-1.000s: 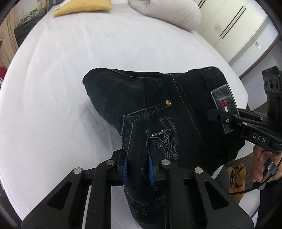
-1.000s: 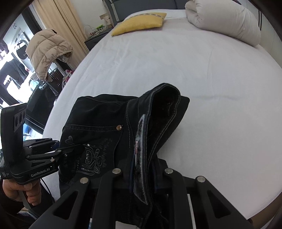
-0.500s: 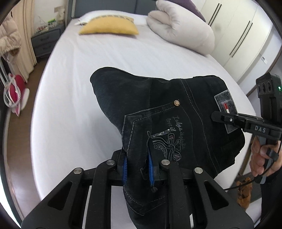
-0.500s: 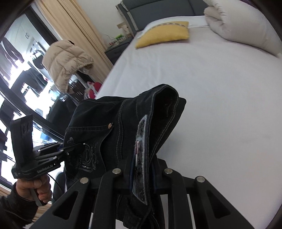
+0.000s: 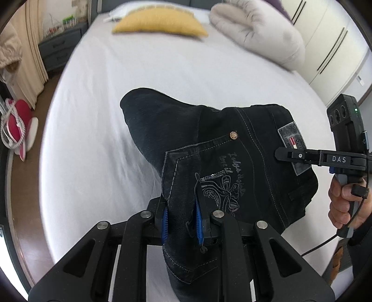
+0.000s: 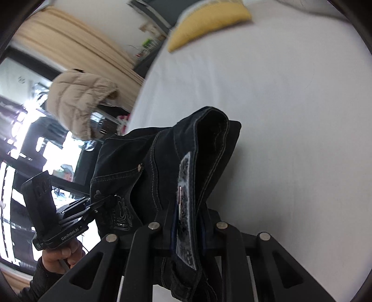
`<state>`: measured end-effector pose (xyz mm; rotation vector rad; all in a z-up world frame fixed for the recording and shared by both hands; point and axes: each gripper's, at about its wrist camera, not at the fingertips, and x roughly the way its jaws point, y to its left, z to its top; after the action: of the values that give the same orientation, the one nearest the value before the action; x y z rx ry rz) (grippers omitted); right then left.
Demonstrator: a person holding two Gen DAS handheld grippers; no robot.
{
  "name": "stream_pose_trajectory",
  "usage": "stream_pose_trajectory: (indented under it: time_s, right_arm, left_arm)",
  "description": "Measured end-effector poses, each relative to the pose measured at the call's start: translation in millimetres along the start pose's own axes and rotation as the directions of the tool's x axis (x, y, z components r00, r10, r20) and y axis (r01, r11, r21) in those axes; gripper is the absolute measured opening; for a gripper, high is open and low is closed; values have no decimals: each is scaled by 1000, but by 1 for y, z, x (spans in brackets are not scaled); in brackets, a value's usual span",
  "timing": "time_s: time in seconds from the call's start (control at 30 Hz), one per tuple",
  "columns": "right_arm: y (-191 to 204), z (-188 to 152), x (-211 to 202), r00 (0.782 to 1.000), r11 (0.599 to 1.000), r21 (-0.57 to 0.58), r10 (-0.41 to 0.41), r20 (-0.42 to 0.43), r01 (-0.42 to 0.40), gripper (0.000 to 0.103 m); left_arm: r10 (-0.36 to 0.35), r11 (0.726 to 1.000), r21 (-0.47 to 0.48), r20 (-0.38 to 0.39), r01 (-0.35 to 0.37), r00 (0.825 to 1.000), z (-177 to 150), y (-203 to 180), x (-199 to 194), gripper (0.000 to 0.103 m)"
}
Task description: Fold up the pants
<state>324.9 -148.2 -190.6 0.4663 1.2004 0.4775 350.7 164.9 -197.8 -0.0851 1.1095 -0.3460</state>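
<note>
Spreading wide beneath everything, the white-sheeted bed (image 5: 97, 144) carries a yellow pillow (image 5: 160, 22) and a rolled pale grey duvet (image 5: 258, 32) at its far end. Folded black denim pants (image 5: 209, 162) hang above the sheet between both tools. The left gripper (image 5: 181, 221) pinches the embroidered pocket edge; the right gripper (image 6: 188, 232) pinches the waistband at the grey label patch (image 6: 184, 204).

Bed (image 5: 97, 120) with plain white sheet, smooth. Yellow pillow (image 5: 160, 23) lies at the head end; rolled pale duvet (image 5: 258, 30) beside it toward the wardrobe side. Dark pants (image 5: 209, 148) touch sheet mid-bed.
</note>
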Motion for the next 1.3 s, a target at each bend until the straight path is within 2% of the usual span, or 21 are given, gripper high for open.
stream_pose_trajectory:
  time_s: [0.1,0.2,0.3,0.47,0.53,0.57,0.63,0.7,0.8,0.87,0.93,0.97,1.0,1.03,1.07,1.1,1.13,1.17,1.23,1.27,1.3]
  right_arm:
    - [-25,-2,12,1000,997,72,14,9,-15,25]
    - [-45,-10,16,995,989,113,95,43,-99,25]
    - [-47,-13,17,991,986,113,119,61,-126,26]
    - [-51,-13,15,984,977,134,154,84,-165,29]
    - [-51,-14,12,982,974,143,161,104,-175,36]
    - [-49,-16,8,982,976,144,145,121,-162,38]
    - [-47,-17,-2,981,981,149,103,164,-128,49]
    - [-44,-24,-19,978,987,148,23,206,-55,56]
    - [-32,-35,-41,969,993,114,-54,243,26,58]
    - [-8,-49,-65,947,994,58,-108,304,95,58]
    - [11,-61,-84,921,989,8,-140,363,147,71]
    - [27,-70,-97,898,982,-26,-162,409,189,75]
    - [37,-77,-107,879,975,-49,-172,444,216,79]
    - [56,-88,-122,850,965,-83,-176,497,249,80]
    - [69,-97,-132,825,957,-100,-180,535,274,84]
    - [77,-102,-140,808,951,-107,-184,560,290,91]
    - [95,-115,-155,770,941,-113,-188,609,319,97]
    - [104,-124,-165,745,937,-117,-181,642,328,99]
    - [126,-144,-188,686,930,-130,-153,711,343,103]
    - [141,-159,-203,637,916,-129,-157,755,379,103]
    - [150,-171,-215,594,900,-121,-170,786,418,103]
  left_arm:
    - [4,1000,-26,-14,-5,1000,-5,11,26,24]
    - [8,999,-31,0,-8,1000,-9,18,30,32]
    - [14,999,-31,2,-13,1000,-13,24,29,40]
    - [31,999,-42,18,-31,999,-16,26,29,49]
    - [34,998,-46,25,-32,999,-12,26,27,50]
    - [38,998,-46,28,-36,999,-14,28,23,50]
    - [61,997,-40,43,-59,997,-15,26,16,50]
    - [93,995,-37,72,-91,993,-18,26,4,50]
    - [143,990,-41,157,-138,977,-28,22,-27,50]
    - [189,982,-35,245,-186,951,-39,11,-56,54]
    - [245,968,-32,357,-251,901,-55,-5,-94,72]
    - [264,961,-32,410,-275,873,-64,-14,-113,77]
    - [280,954,-34,467,-299,839,-75,-24,-134,88]
    - [301,944,-44,519,-327,800,-81,-42,-147,102]
    - [328,931,-62,573,-360,751,-95,-53,-170,103]
    - [341,922,-72,612,-380,714,-107,-60,-190,103]
    - [351,913,-80,652,-399,672,-120,-71,-211,103]
    - [367,903,-92,673,-419,643,-130,-81,-229,103]
    - [373,899,-106,695,-425,615,-142,-99,-256,103]
    - [374,898,-115,706,-425,602,-152,-106,-268,103]
    - [390,891,-134,714,-433,581,-164,-112,-281,103]
